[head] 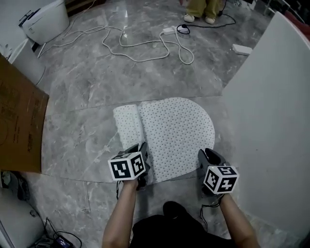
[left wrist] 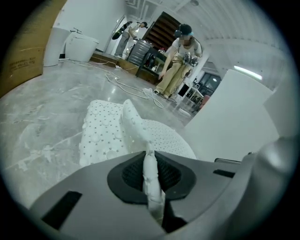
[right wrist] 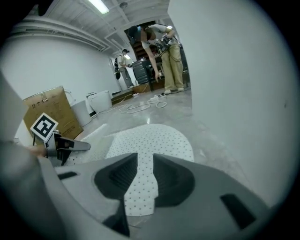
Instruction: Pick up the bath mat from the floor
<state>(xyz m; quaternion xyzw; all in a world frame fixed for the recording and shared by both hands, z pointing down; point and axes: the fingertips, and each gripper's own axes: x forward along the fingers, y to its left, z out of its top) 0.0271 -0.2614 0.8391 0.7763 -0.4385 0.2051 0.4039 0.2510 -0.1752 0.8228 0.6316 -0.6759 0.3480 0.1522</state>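
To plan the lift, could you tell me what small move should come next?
Probably lower and close the right gripper on the mat at its near edge: its jaws stand apart there, while the left gripper is clamped on the mat.

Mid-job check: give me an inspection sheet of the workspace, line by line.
Surface: grey marble floor.
Job's things: mat on the floor, left side folded over.
Clutter: cardboard at left.
Grippers: left gripper shut on the mat's near edge; right gripper open over its near right edge.
Cables: white cable and power strip beyond the mat.
Surroundings: white panel at right; person far off.
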